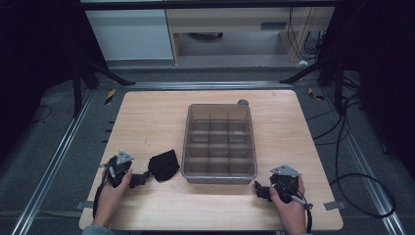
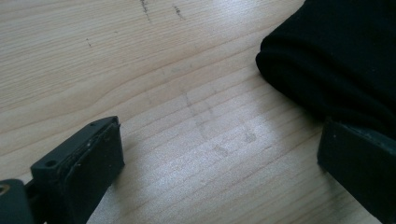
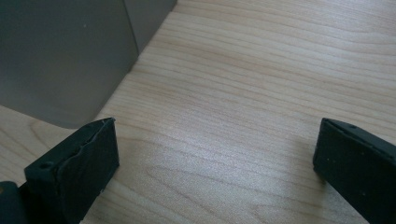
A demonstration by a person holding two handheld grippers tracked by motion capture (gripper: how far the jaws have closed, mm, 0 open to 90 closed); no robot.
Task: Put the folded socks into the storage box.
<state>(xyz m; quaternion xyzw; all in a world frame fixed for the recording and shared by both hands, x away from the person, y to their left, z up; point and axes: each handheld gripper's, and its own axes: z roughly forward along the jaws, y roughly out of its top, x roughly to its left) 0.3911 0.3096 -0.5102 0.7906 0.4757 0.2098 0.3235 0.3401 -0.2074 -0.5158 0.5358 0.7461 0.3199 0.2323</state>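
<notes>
Your left gripper [image 1: 139, 180] rests on table [image 1: 147, 117], jaws spread wide, nothing held; black cloth bundle [image 1: 164, 165] lies just beside it, against left wall of divided bin [image 1: 219, 143]; your right gripper [image 1: 261, 190] likewise agape, empty, near bin's front corner; compartments look empty; judged: barely begun; grasp and placement left.

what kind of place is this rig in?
Probably a lab recording station: a wooden table ringed by metal floor rails, black tripod legs and loose cables, with office furniture behind.
</notes>
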